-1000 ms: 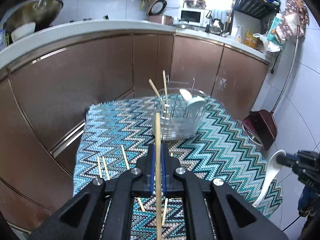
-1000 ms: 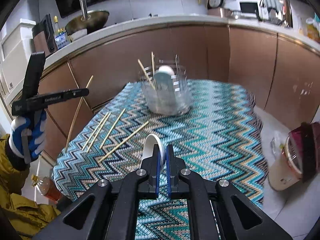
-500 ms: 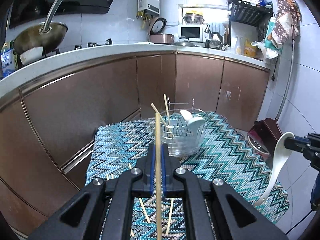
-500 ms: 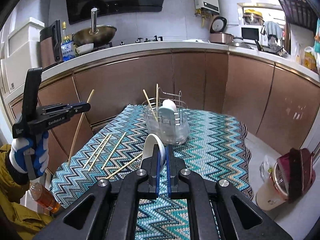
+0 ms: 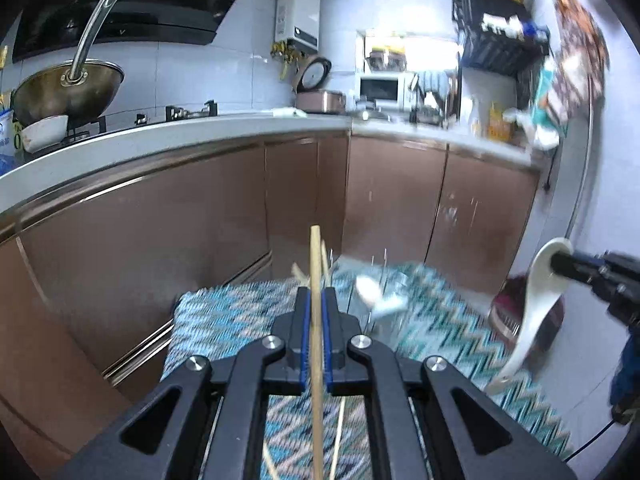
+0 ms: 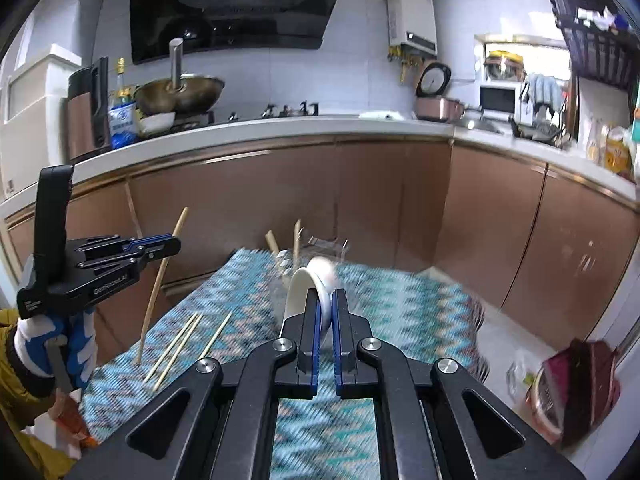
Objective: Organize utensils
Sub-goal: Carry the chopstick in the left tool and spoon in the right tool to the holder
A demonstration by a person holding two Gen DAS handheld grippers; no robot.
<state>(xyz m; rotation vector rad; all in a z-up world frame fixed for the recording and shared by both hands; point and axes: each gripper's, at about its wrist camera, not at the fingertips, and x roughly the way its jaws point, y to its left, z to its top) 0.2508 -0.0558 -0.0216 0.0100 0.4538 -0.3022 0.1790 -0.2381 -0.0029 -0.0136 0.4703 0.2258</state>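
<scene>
Both grippers are up off the table, each with a utensil pinched tight.

The left gripper (image 5: 316, 300) clamps a wooden chopstick (image 5: 315, 264) upright; the right gripper (image 6: 326, 304) grips a white spoon (image 6: 304, 284) by its bowl. Beyond them, the wire utensil holder (image 6: 316, 252) stands on the zigzag cloth (image 6: 400, 304), with loose chopsticks (image 6: 180, 344) lying near the cloth's left edge.

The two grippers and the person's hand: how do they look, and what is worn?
Both grippers, left gripper and right gripper, are black plastic with blue pads and silver bolts; white lettering marks the left one's side. The hand wears a blue-and-white glove, with a mustard-yellow sleeve.
</scene>
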